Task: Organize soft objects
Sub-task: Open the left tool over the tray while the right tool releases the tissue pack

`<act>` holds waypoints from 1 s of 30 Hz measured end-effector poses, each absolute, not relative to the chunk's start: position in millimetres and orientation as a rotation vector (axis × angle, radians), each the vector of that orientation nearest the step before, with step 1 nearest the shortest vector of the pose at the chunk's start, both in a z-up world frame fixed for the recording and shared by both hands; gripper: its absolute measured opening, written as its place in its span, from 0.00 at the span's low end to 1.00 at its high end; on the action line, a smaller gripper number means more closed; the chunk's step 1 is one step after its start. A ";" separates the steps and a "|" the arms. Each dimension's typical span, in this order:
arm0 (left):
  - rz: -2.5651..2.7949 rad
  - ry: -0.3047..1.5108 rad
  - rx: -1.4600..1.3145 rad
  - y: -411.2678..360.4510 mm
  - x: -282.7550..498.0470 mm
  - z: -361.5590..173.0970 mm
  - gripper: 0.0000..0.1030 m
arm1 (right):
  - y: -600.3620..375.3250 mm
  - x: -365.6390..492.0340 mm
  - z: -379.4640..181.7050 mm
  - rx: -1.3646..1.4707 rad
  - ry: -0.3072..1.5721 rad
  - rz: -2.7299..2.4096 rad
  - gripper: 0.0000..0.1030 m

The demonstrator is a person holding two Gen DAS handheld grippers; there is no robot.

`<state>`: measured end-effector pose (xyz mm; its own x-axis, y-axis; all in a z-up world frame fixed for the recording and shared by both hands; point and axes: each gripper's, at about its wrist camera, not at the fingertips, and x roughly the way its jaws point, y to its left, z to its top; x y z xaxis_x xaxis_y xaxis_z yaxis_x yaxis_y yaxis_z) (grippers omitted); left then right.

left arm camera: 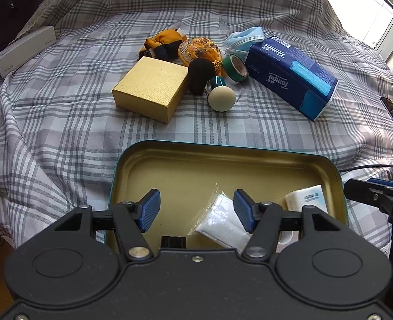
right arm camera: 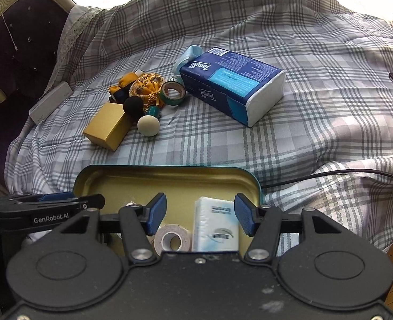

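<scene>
Soft objects: part sorted. Tin [left arm camera: 249, 157] sits right under both tools w/ gauze pkt [left arm camera: 217, 221], tissue pack [right arm camera: 215, 224], tape roll [right arm camera: 172, 240] inside. Left gripper [left arm camera: 196, 210] and right gripper [right arm camera: 200, 213]: jaws wide apart, nothing held. Judged between picks. Next, you reach ahead to face mask [left arm camera: 245, 37] or pouch [left arm camera: 199, 49], well beyond tin; pinch fabric only.

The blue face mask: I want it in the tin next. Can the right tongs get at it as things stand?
Probably yes. The right tongs are open and empty, and the bed between holds nothing. But the face mask is wedged behind the Tempo tissue pack, so approach from the tape roll side.
</scene>
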<state>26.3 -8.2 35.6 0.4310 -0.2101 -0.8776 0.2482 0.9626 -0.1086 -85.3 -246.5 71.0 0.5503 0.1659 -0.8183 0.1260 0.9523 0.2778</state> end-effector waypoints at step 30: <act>-0.238 1.224 0.056 -6.8 24.7 21.2 0.55 | -235.5 -76.9 47.8 0.324 1.117 0.049 0.54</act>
